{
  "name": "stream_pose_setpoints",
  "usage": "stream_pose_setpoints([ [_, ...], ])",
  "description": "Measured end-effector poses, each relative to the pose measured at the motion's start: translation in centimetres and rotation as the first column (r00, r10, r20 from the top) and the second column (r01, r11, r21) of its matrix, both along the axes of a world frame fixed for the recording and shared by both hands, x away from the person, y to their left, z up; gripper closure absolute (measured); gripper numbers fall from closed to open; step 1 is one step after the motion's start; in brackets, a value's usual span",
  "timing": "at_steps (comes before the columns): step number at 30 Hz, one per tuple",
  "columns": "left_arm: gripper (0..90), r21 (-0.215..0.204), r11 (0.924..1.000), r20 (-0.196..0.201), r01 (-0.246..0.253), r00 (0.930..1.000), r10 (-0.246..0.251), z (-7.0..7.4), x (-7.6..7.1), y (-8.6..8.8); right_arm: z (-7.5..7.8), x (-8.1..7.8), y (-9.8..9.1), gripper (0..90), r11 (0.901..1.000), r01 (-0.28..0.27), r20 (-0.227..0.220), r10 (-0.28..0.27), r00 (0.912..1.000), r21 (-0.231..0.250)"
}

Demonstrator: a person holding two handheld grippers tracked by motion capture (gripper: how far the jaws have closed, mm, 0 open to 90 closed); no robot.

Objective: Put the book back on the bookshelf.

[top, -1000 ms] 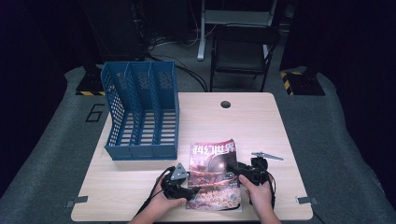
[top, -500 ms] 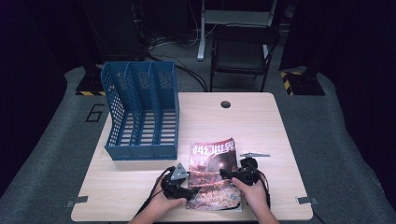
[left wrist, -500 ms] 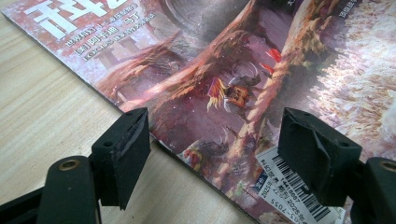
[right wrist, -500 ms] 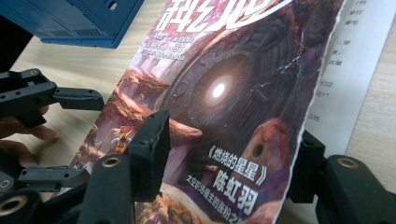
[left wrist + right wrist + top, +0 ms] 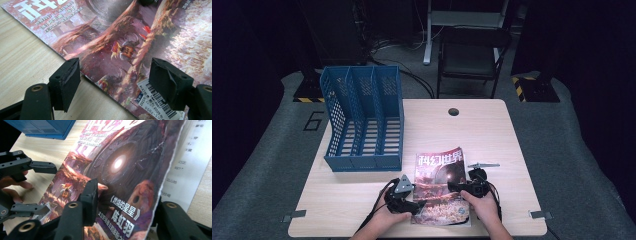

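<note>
A magazine (image 5: 439, 182) with a red and purple cover (image 5: 120, 37) lies flat near the table's front edge. My left gripper (image 5: 418, 202) stands open astride its left edge (image 5: 115, 75): one jaw is over bare wood, the other over the barcode corner, and neither presses. My right gripper (image 5: 457, 186) is at the magazine's right side. In the right gripper view the cover's free edge (image 5: 165, 182) is raised off a white inner page (image 5: 192, 155). My right gripper's (image 5: 126, 200) jaws have just been closing with that cover between them, one above and one below, still wide apart.
A blue three-slot file holder (image 5: 362, 120) stands at the back left of the wooden table (image 5: 492, 135), which has a round cable hole (image 5: 453, 111). A black chair (image 5: 472, 55) is beyond the far edge. The left gripper's arms (image 5: 25, 165) show at the left of the right gripper view.
My right gripper has shifted left, from beside the magazine onto its right edge. The left hand and the magazine's body have stayed put.
</note>
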State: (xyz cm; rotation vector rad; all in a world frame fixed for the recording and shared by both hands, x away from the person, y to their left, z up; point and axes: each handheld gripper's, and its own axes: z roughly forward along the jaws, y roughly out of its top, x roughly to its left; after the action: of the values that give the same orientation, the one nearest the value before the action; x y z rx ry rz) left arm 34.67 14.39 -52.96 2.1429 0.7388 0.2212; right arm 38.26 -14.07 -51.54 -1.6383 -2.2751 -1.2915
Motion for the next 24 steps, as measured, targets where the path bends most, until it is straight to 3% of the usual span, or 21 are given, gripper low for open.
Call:
stream_pose_setpoints([
  [4, 25.1, -0.001, 1.0000, 0.000, 0.000, 1.0000, 0.000, 0.0, 0.0, 0.0, 0.0, 0.0, -0.2, 62.2, 0.9999, -0.004, -0.034, 0.005, 0.9994, 0.011],
  [6, 25.1, 0.001, 1.0000, 0.003, -0.001, 1.0000, 0.001, 0.0, 0.0, 0.0, -0.2, 0.1, -0.3, 63.6, 0.9999, -0.014, -0.023, 0.014, 0.9996, 0.004],
  [10, 25.1, 0.009, 0.9999, -0.006, 0.011, 0.9999, -0.011, 0.1, 0.1, 0.1, -0.3, 0.3, -0.8, 70.1, 0.9996, -0.020, -0.044, 0.021, 0.9988, 0.020],
  [11, 25.1, 0.007, 0.9999, -0.008, 0.010, 0.9999, -0.010, 0.1, 0.1, 0.1, -0.2, 0.3, -0.8, 71.4, 0.9994, -0.013, -0.065, 0.015, 0.9977, 0.033],
  [12, 25.1, 0.006, 0.9999, -0.008, 0.010, 0.9999, -0.010, 0.1, 0.1, 0.1, -0.3, 0.4, -0.9, 72.7, 0.9993, -0.019, -0.049, 0.021, 0.9986, 0.033],
  [15, 25.1, 0.007, 0.9999, -0.009, 0.010, 0.9999, -0.010, 0.1, 0.1, 0.1, -0.2, 0.3, -1.0, 76.8, 0.9984, -0.019, -0.070, 0.022, 0.9973, 0.053],
  [20, 25.1, 0.009, 0.9999, -0.006, 0.009, 0.9999, -0.009, 0.1, 0.1, 0.1, -0.1, 0.3, -1.2, 82.3, 0.9971, -0.029, -0.048, 0.032, 0.9983, 0.070],
  [24, 25.1, 0.004, 1.0000, 0.003, -0.004, 1.0000, 0.004, 0.0, 0.1, 0.0, 0.0, 0.1, -1.0, 83.8, 0.9983, -0.027, -0.033, 0.029, 0.9991, 0.052],
])
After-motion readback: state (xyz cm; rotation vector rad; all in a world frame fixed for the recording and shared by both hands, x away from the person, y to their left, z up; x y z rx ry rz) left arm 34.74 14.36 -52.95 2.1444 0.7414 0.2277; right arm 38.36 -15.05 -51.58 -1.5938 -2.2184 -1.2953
